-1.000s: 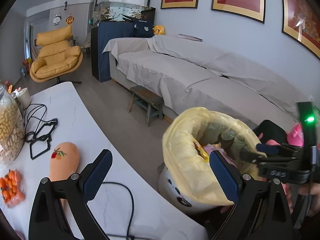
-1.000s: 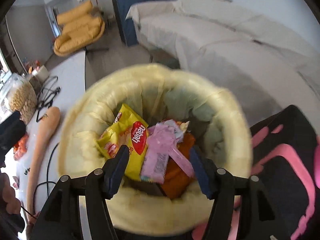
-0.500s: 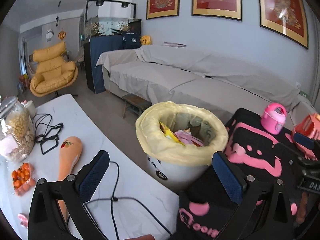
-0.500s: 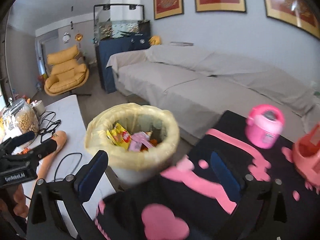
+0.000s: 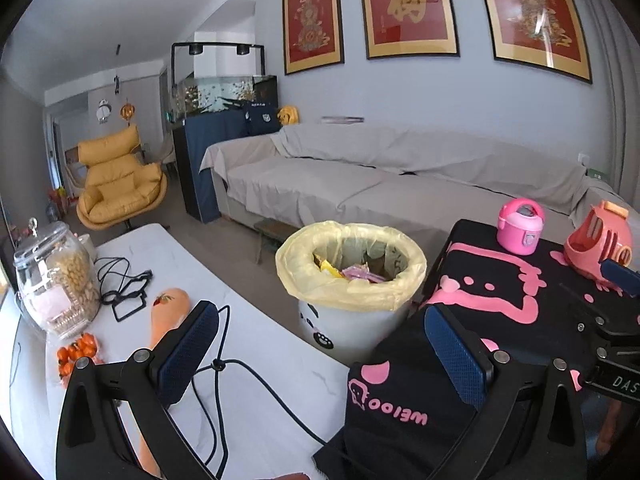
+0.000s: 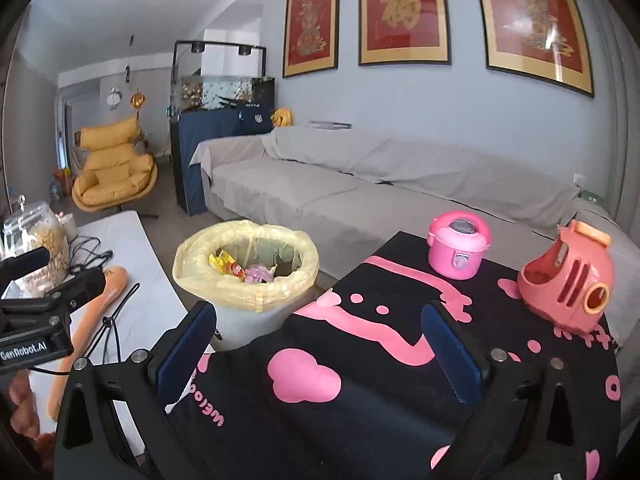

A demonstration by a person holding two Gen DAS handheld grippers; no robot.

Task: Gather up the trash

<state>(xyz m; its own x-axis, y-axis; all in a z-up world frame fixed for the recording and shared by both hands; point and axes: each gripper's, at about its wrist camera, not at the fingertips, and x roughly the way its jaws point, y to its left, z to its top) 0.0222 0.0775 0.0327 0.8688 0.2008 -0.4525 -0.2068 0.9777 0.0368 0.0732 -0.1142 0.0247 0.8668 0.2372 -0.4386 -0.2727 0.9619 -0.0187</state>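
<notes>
Scanning left to right: yellow armchair (image 5: 120,184), nut jar (image 5: 58,276) and cables on white counter (image 5: 248,360), left tool (image 5: 320,356) released, nothing between pads. Bin (image 5: 350,276) with yellow liner stands on floor, wrappers (image 5: 352,272) inside. Grey sofa (image 5: 400,176) behind; black-pink cloth (image 6: 380,360) with pink toys; right tool (image 6: 320,350) wide apart, empty.

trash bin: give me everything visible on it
The trash bin is a round white tub, plastic by its look, with a black cartoon print low on its side. A pale yellow bag liner is folded over its rim. It stands upright on the floor between the white table and the black-and-pink cloth. Wrappers, yellow and pink, lie inside.
</notes>
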